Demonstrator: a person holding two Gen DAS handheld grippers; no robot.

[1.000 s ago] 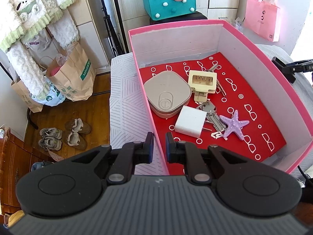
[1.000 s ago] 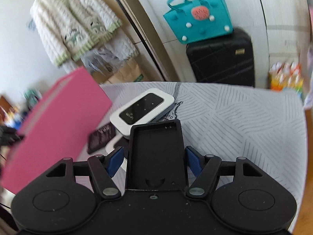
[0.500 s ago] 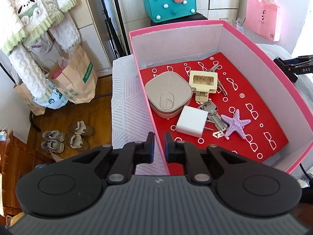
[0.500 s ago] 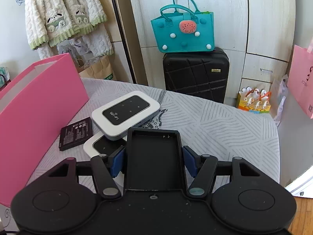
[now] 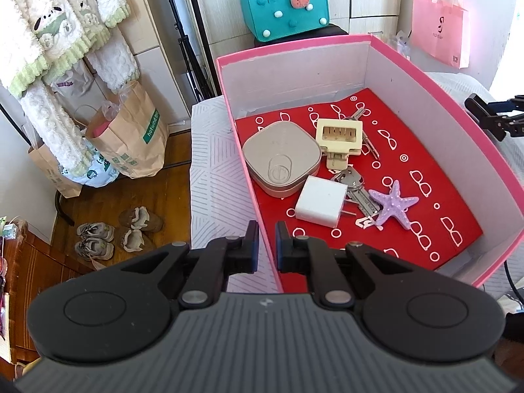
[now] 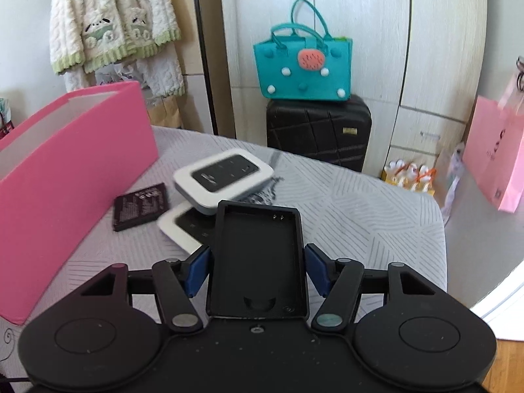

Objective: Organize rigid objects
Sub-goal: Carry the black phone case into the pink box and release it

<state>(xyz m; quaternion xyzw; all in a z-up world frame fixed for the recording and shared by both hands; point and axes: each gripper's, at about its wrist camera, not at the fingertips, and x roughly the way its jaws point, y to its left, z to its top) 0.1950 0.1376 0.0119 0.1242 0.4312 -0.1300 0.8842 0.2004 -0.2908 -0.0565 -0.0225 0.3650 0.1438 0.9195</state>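
**Black tray clamped at right, box wall pinched at left**

Left gripper point(image 5: 266, 240) nearly closed, fingers straddling the near left wall of the pink box point(image 5: 442, 88), one finger outside, one inside, thin wall pinched between. Box open-topped, with tall white inner walls and a red liner printed with white eyeglasses. Inside, clustered toward the left half: a beige rounded-square case point(image 5: 281, 160), a cream plastic connector block point(image 5: 339, 136) just beside it, a white plug adapter point(image 5: 321, 201) touching the case's near corner, keys point(image 5: 355, 183) partly under the adapter, and a lilac starfish point(image 5: 394, 204) lying on the key blades. Bare red liner along the right and near edges of the floor.

Right gripper point(image 6: 257, 267) spread wide and gripping a black rectangular tray point(image 6: 258, 258) by its long sides, blue pads pressed on each flank. Tray shallow, matte, hollow side up, with a semicircular notch at the near end and small contacts at the far end, held above the striped grey tablecloth point(image 6: 360, 209). Ahead and left: two white pocket routers point(image 6: 224, 177), one stacked askew over the other, and a dark flat battery point(image 6: 140, 206) lying beside the box's outer wall. Open cloth to the right, up to the table's curved edge.
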